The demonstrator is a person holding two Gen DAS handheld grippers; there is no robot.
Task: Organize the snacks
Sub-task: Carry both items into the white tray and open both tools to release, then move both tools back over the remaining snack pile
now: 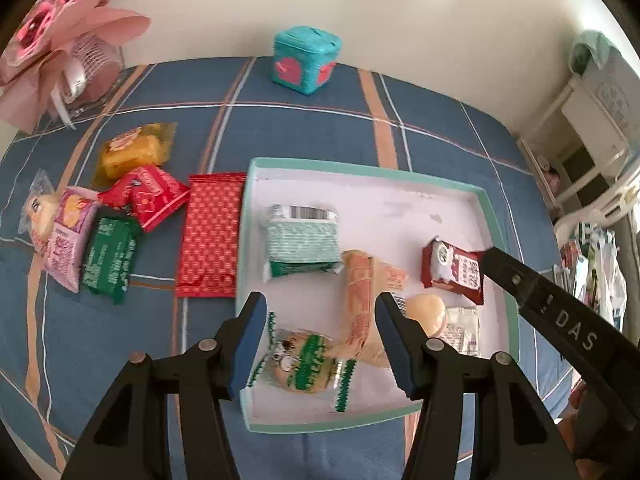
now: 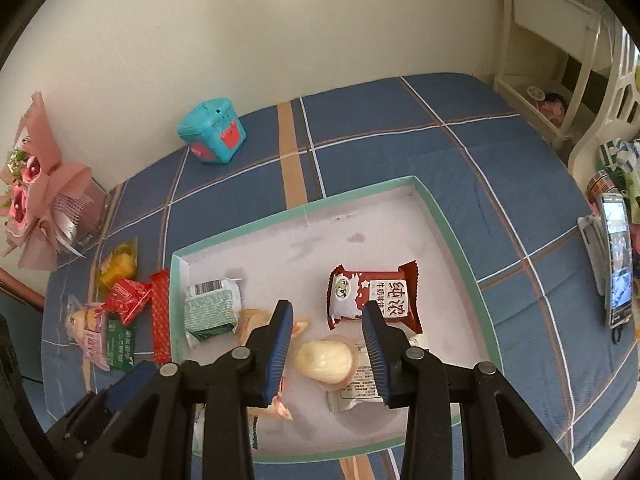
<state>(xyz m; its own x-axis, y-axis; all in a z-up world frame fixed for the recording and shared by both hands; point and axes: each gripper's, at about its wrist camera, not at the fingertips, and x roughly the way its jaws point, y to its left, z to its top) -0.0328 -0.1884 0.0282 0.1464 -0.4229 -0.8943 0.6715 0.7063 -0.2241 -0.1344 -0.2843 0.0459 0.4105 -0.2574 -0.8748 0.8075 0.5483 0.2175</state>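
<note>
- 11 wrapped snacks in all: 5 lie in the tray (image 1: 360,170), 6 on the blue plaid cloth (image 1: 300,128) just left of it
- 5 in the tray: 1 pale green packet (image 1: 302,240) with a barcode, 1 long orange-pink packet (image 1: 360,292), 1 dark red packet (image 1: 456,270) with white print, 1 pale round bun (image 1: 428,312) in clear wrap, 1 green-and-white cartoon packet (image 1: 308,364) with zigzag ends
- 6 on the cloth: 1 yellow packet (image 1: 134,152), 1 red flower packet (image 1: 148,196), 1 long red patterned packet (image 1: 212,236) touching the tray wall, 1 dark green packet (image 1: 110,256), 1 pink packet (image 1: 70,240), 1 clear-wrapped pale snack (image 1: 38,212)
- 1 tray: shallow, white inside, teal rim
- 2 grippers: left gripper (image 1: 322,304) hangs over the cartoon packet, fingers apart, gripping nothing; right gripper (image 2: 327,306) hangs over the bun, fingers apart with a narrower gap, gripping nothing
- 1 teal cube (image 1: 306,60) and 1 pink bouquet (image 1: 60,40) sit by the wall
</note>
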